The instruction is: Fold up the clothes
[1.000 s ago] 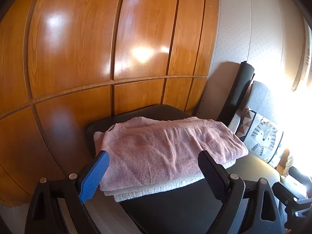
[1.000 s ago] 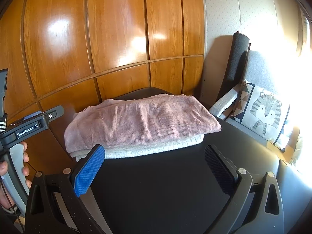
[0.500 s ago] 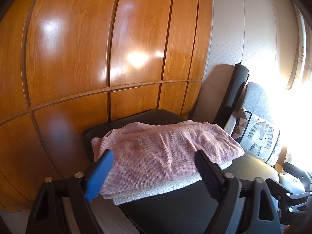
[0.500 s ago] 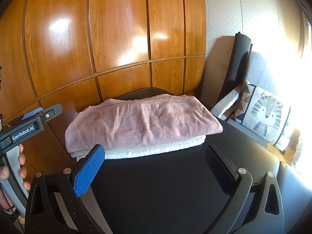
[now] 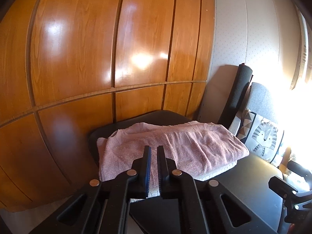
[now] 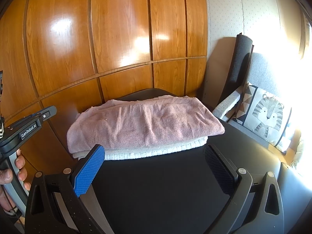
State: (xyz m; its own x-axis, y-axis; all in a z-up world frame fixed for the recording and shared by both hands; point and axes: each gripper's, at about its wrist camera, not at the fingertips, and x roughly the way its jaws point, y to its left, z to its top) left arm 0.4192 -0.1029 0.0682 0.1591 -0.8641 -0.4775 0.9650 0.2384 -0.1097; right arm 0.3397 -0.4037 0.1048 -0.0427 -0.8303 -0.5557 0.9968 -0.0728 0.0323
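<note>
- A folded pink knit garment (image 6: 145, 125) lies on top of a folded white knit garment (image 6: 156, 149); the stack sits at the far end of a black table (image 6: 165, 185), close to a wooden panelled wall (image 6: 117, 39).
- Right of the stack, a rolled black mat (image 6: 238, 62) leans upright in the corner, beside a grey chair (image 6: 261, 72) that holds a tiger-print cushion (image 6: 267, 115).
- The left gripper (image 5: 153, 152) has its jaws drawn almost together with nothing between them; they stand in front of the stack's near edge and hide part of it.
- The right gripper (image 6: 154, 161) is spread wide and empty above bare table, short of the stack.
- Only the right wrist view shows the hand (image 6: 11, 173) on the left tool's handle, and the whole front of the white garment.
- Only the left wrist view shows the pink garment's neckline at the stack's left end.
</note>
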